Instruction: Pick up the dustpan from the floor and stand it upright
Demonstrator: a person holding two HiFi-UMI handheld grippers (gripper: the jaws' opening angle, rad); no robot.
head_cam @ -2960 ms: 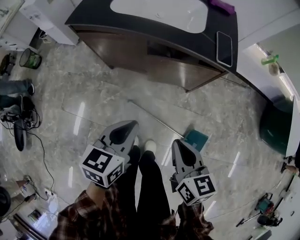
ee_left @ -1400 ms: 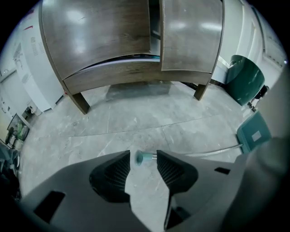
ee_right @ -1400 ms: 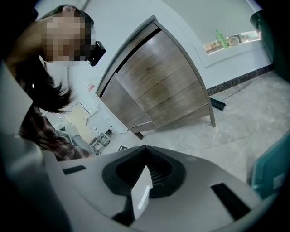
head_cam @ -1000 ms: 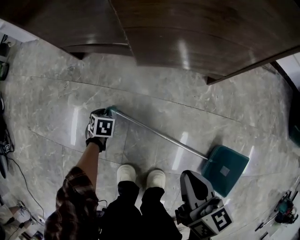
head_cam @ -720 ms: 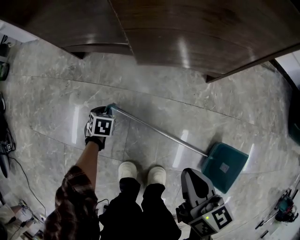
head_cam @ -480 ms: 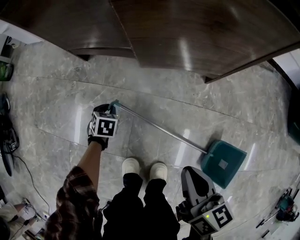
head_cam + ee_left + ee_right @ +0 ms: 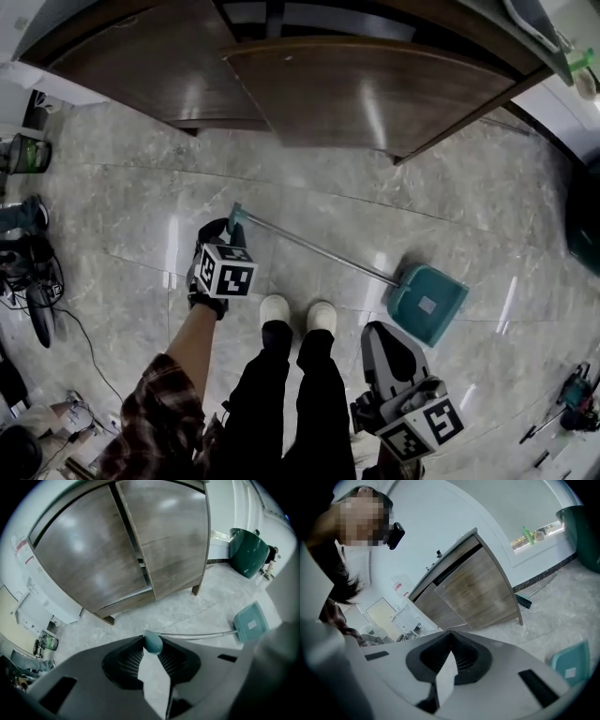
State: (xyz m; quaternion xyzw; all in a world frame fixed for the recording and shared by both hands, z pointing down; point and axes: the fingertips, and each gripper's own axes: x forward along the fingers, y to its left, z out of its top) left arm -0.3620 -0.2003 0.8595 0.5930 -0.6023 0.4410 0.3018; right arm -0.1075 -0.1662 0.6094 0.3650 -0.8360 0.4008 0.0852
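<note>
The teal dustpan [image 7: 427, 302] rests on the marble floor at the right, and its long metal handle [image 7: 319, 248] slants up to the left. My left gripper [image 7: 234, 227] pinches the handle's teal end cap [image 7: 152, 642] between its tips. Its jaws are easing open while the cap stays between the pads. The pan [image 7: 251, 623] shows at the far end of the pole in the left gripper view. My right gripper [image 7: 377, 330] hovers near the pan, shut and empty, and the pan's corner [image 7: 572, 665] shows at the lower right of the right gripper view.
A brown wooden cabinet [image 7: 375, 94] on legs stands just beyond the handle. The person's white shoes [image 7: 300, 314] are between the grippers. Cables and gear [image 7: 28, 272] lie at the left, a dark green bin [image 7: 246, 550] at the right, and tools [image 7: 572, 403] at the lower right.
Both grippers have risen. The left one has lifted the handle's end off the floor while the pan stays down. The head view has pulled back and shows more floor.
</note>
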